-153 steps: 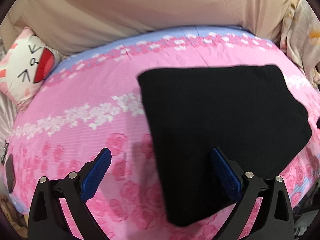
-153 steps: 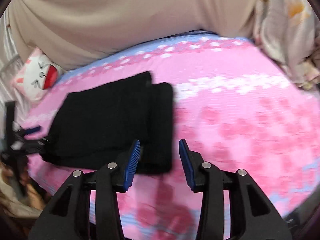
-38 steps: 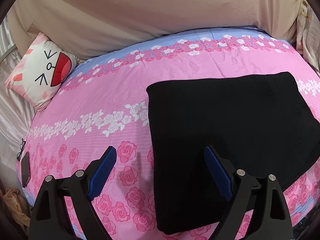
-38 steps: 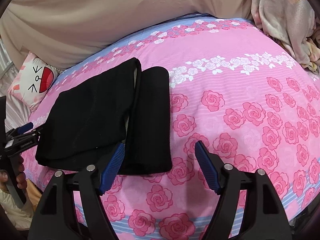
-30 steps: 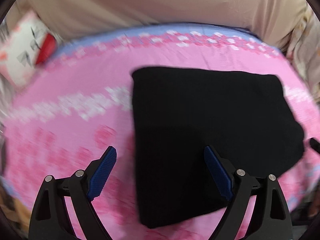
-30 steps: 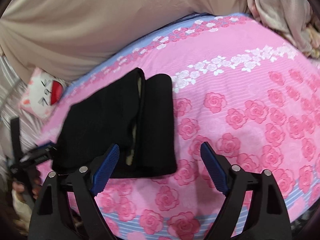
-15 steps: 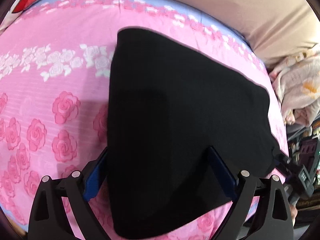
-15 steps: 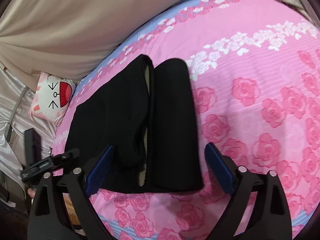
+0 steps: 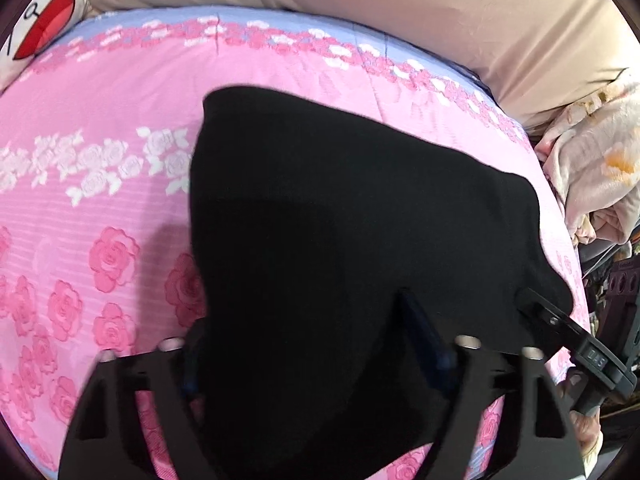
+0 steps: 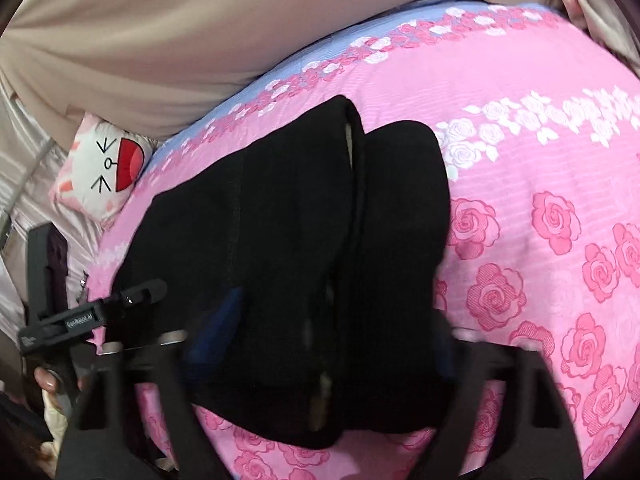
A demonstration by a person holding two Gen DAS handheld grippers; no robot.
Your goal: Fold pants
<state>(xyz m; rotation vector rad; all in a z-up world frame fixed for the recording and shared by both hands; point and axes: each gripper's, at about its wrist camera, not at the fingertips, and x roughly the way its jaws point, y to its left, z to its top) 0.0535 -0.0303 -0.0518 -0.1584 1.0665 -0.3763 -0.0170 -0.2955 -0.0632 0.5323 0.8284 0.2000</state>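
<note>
since the black pants (image 10: 288, 248) already lie folded into a compact stack on the pink bedsheet (image 10: 540, 160), near the cat pillow (image 10: 106, 164), i judge one last fold remains. my left gripper (image 9: 304, 344) and right gripper (image 10: 320, 332) both straddle the stack's near edge, spread wide, nothing pinched.

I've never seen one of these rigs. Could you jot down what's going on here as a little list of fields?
Garment: black pants, partly folded, lying flat
Surface: pink rose-print bedsheet
Left gripper: open, fingers straddling the near edge of the pants
Right gripper: open, fingers straddling the pants' other end
Nearby: cat-face cushion at the bed's far corner; crumpled floral blanket beside the bed
Backdrop: beige curtain
</note>
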